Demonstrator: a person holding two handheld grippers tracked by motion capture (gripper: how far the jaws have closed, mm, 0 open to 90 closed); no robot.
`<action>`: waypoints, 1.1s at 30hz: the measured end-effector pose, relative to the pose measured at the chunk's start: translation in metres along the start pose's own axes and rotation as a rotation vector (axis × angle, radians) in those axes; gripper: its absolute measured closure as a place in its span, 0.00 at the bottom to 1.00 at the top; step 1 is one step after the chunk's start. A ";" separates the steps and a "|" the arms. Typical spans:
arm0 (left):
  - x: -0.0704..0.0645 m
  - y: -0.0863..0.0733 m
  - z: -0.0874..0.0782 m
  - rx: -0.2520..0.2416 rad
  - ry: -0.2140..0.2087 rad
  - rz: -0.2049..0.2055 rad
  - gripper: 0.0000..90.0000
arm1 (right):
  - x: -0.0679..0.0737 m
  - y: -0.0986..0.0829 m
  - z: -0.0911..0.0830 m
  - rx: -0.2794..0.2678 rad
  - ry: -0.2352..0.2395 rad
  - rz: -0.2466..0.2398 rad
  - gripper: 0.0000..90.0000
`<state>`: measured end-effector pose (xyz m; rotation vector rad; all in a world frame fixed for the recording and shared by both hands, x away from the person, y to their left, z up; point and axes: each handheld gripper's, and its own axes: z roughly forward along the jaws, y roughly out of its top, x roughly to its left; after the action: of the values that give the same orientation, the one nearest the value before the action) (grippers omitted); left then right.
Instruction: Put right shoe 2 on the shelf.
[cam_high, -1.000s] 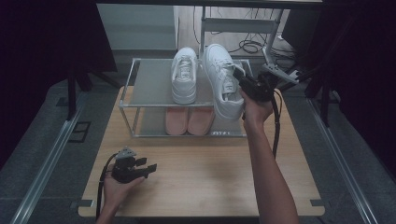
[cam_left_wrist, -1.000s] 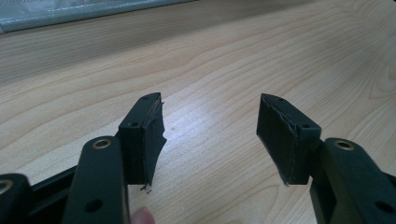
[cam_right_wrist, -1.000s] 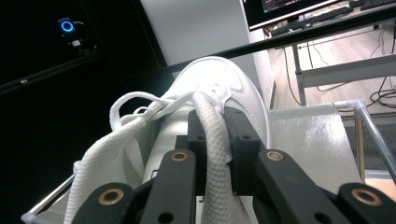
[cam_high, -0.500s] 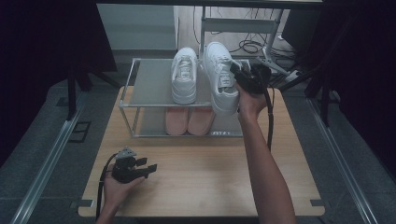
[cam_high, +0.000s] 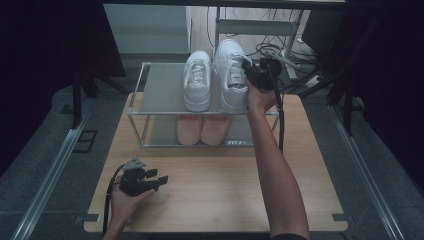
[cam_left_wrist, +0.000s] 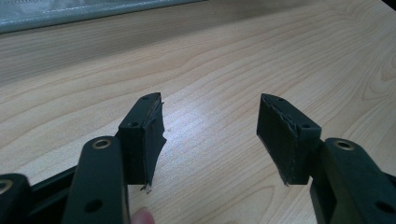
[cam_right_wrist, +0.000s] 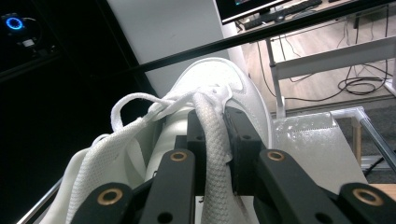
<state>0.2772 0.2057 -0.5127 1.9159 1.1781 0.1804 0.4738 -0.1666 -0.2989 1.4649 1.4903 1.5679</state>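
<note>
Two white sneakers stand side by side on the top shelf of a metal rack (cam_high: 160, 90). My right gripper (cam_high: 248, 70) is shut on the right white sneaker (cam_high: 231, 70), gripping the padded rim of its opening. In the right gripper view that rim runs between the jaws of the right gripper (cam_right_wrist: 212, 135), with the white sneaker's toe (cam_right_wrist: 219, 79) and laces beyond. The left white sneaker (cam_high: 197, 85) is untouched. My left gripper (cam_high: 162, 180) rests open near the table's front left. In the left gripper view the left gripper (cam_left_wrist: 210, 126) has bare wood between its jaws.
A pair of pink shoes (cam_high: 202, 129) sits on the rack's lower shelf. The wooden table (cam_high: 225, 190) stretches in front of the rack. Cables and a metal frame (cam_high: 260, 27) lie on the floor behind it.
My right gripper has moved left and farther back with the right white sneaker, sliding it deeper onto the top shelf. The left gripper has stayed in place.
</note>
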 end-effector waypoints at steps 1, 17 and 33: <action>0.000 0.000 0.000 0.000 0.000 -0.001 0.46 | 0.000 0.000 0.002 -0.002 -0.002 0.006 0.91; 0.000 0.000 0.000 -0.001 -0.004 0.003 0.46 | -0.004 -0.008 0.035 0.055 -0.071 0.031 0.90; -0.004 -0.001 0.002 0.012 -0.002 0.012 0.46 | -0.004 -0.003 0.034 0.070 0.023 0.004 0.63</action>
<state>0.2756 0.2020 -0.5132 1.9330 1.1692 0.1783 0.5057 -0.1575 -0.3097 1.4944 1.5710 1.5536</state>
